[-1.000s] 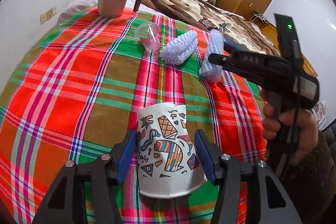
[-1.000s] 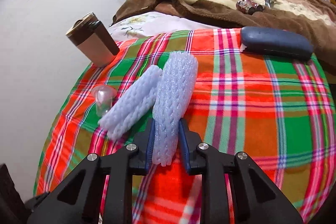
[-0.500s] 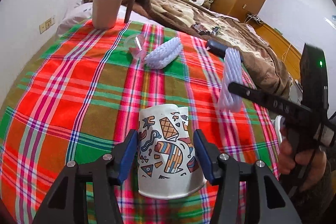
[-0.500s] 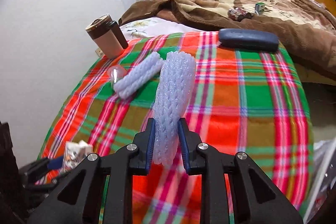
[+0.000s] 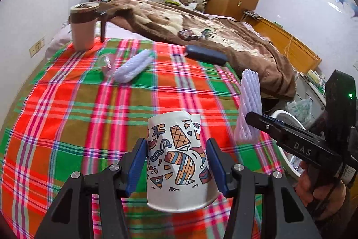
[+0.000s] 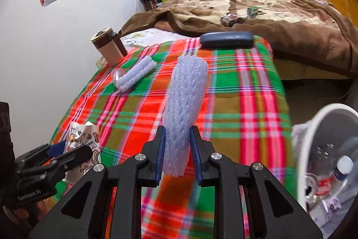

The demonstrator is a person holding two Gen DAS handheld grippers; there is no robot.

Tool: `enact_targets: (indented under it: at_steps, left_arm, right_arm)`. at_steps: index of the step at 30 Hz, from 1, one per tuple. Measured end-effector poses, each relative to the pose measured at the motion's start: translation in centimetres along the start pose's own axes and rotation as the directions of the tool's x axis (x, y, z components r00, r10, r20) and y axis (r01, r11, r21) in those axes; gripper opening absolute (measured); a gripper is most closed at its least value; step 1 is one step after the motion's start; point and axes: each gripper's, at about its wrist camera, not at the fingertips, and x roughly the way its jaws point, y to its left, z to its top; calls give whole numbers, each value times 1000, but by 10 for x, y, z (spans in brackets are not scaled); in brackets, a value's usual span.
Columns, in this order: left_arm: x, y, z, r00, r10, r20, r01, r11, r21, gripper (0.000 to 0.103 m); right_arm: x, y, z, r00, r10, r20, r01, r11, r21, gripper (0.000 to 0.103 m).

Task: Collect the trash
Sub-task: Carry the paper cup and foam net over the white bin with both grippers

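Mid-task. Left gripper [image 5: 176, 168] clamps the paper cup [image 5: 179, 162]; right gripper [image 6: 177, 155] clamps a foam net [image 6: 185, 113]. White bin [image 6: 313, 138] at 3 o'clock already holds trash. Second foam net [image 6: 136, 75] and clear plastic cup [image 6: 117, 75] remain at 11 o'clock.

At frame centre the right gripper [image 6: 177, 155] clamps a foam net sleeve [image 6: 184, 113]; a white bin [image 6: 313, 127] sits lower right.

On the table [image 6: 252, 91], a mug [image 6: 107, 48] stands at the far left corner; a foam net sleeve [image 6: 136, 75] lies before it; a glasses case [image 6: 226, 39] lies along the far edge; a bin [image 6: 322, 118] stands off the right edge.
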Motion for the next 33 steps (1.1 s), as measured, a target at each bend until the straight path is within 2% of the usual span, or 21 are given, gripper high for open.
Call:
enact_targets:
  at_steps: [8, 15, 23, 33]
  left_arm:
    - [0, -44, -3, 999, -39, 7, 38, 997, 67, 55]
    - [6, -84, -4, 996, -93, 1, 92, 989, 119, 55]
    - [17, -137, -5, 988, -152, -13, 151, 968, 199, 55]
    - [42, -201, -8, 974, -213, -76, 225, 934, 279, 55]
  right_arm:
    - [-33, -28, -18, 999, -32, 36, 31, 998, 47, 23]
    - [-60, -53, -27, 993, -92, 71, 85, 992, 89, 23]
    - [-81, -88, -38, 984, -157, 84, 142, 977, 161, 23]
    - [-99, -129, -51, 963, -260, 75, 234, 939, 252, 23]
